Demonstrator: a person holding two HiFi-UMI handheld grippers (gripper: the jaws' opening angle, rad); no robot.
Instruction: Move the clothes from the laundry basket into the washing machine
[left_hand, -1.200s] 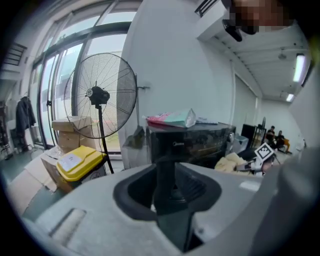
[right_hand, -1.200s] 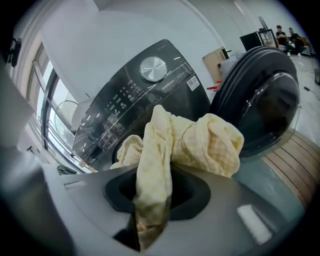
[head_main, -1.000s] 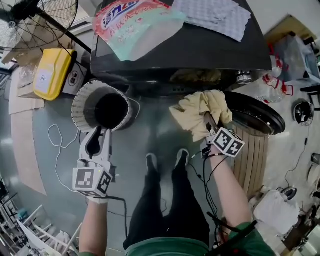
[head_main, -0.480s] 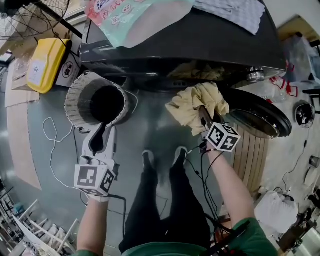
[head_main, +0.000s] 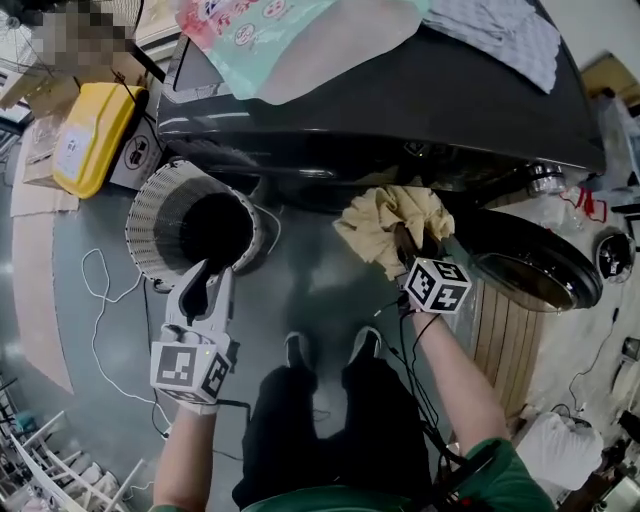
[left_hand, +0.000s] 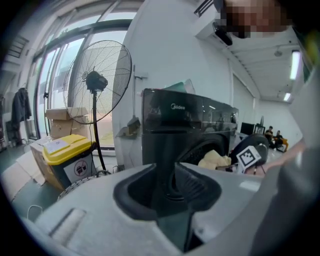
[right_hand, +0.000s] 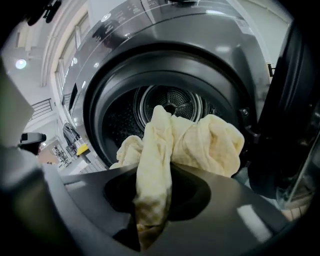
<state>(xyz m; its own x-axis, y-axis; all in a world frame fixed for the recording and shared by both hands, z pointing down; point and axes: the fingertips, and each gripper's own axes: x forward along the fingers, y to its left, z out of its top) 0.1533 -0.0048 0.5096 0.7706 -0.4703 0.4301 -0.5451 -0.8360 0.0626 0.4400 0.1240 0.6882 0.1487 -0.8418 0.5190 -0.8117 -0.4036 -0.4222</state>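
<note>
Your right gripper (head_main: 408, 250) is clamped on a pale yellow cloth (head_main: 385, 225), which bunches right at the open mouth of the dark washing machine (head_main: 400, 100), beside its swung-open door (head_main: 525, 265). Your left gripper (head_main: 208, 272) has its jaws together with nothing in them, its tip at the near rim of the round white laundry basket (head_main: 150, 215) on the glossy grey floor (head_main: 300, 280). Left of the machine stand a yellow-lidded bin (head_main: 85, 140) and a standing fan (left_hand: 97, 82) by the windows, and a white cable (head_main: 100, 300) trails past the basket.
</note>
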